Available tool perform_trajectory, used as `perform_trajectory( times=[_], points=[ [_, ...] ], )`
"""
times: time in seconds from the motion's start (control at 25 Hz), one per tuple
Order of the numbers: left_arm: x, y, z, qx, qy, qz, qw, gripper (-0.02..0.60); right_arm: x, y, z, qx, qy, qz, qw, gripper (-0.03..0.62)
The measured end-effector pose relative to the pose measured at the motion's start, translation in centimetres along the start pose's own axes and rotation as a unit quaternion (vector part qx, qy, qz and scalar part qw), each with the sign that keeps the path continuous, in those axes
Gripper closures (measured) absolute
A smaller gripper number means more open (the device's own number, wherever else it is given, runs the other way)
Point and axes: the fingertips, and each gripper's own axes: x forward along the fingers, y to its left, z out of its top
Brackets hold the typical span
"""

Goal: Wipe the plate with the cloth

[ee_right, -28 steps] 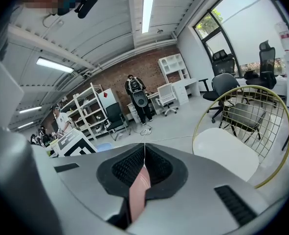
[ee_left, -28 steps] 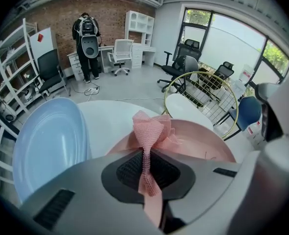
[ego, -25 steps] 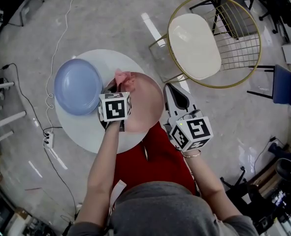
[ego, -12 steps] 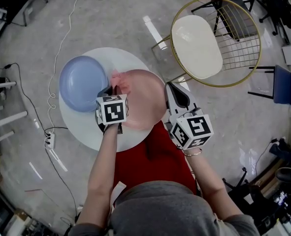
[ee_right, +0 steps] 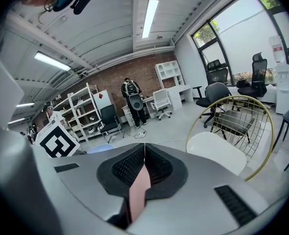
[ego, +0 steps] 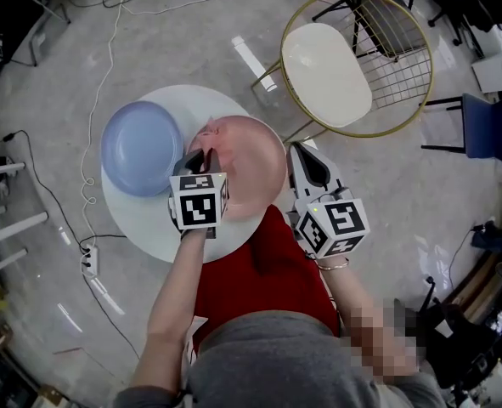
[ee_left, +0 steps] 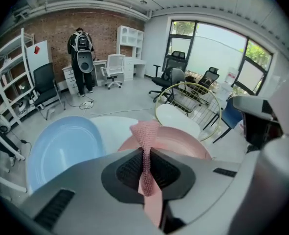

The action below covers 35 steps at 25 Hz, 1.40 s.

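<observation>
A pink plate (ego: pixel 255 170) lies on the round white table (ego: pixel 144 219), to the right of a blue plate (ego: pixel 140 147). My left gripper (ego: pixel 196 161) is shut on a pink cloth (ego: pixel 211 138), which rests at the pink plate's left rim. In the left gripper view the cloth (ee_left: pixel 145 130) sticks up from between the shut jaws of the left gripper (ee_left: pixel 145 156), with the pink plate (ee_left: pixel 186 141) just beyond and the blue plate (ee_left: pixel 61 146) to the left. My right gripper (ego: pixel 294 161) is shut on the pink plate's right edge. A pink strip of the plate (ee_right: pixel 138 190) shows between the right gripper's (ee_right: pixel 144 155) jaws.
A gold wire chair with a white cushion (ego: pixel 327 73) stands just beyond the table on the right. A blue chair (ego: pixel 488 130) is at the far right. White cables (ego: pixel 98 66) and a power strip (ego: pixel 87 262) lie on the floor to the left.
My left gripper has drawn back slightly toward me with the cloth, still at the pink plate's left side. The right gripper keeps its hold on the plate's edge.
</observation>
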Motion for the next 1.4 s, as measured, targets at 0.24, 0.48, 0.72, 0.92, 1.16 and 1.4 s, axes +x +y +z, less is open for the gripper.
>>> perform_trajectory(
  times=[0.24,0.48,0.72,0.92,1.16,1.4],
  points=[
    [1.1,-7.6,1.2,0.034,-0.001,-0.101,0.9943,0.549,-2.7,-1.3,-0.5,0.015,-0.009,-0.037,0.999,0.565],
    [3.9,-12.3,-0.6,0.056,0.041,-0.158,0.9851,0.549,-4.9,-3.4,-1.2,0.035,-0.015,-0.075,0.996,0.565],
    [7.1,-11.5,-3.6,0.079,0.105,-0.132,0.9826,0.549,-5.0,-3.9,-2.4,0.048,-0.007,-0.084,0.995,0.565],
    [6.7,-9.0,-4.3,0.079,0.120,-0.099,0.9847,0.549,-3.6,-2.8,-2.6,0.040,0.005,-0.061,0.997,0.565],
    [5.5,-5.2,-5.7,0.059,0.132,-0.063,0.9875,0.549,-1.3,0.0,-2.4,0.021,0.018,-0.015,1.000,0.565],
    [4.2,-2.2,-7.2,0.023,0.134,-0.031,0.9903,0.549,0.4,2.7,-3.0,-0.001,0.040,0.029,0.999,0.565]
  ],
)
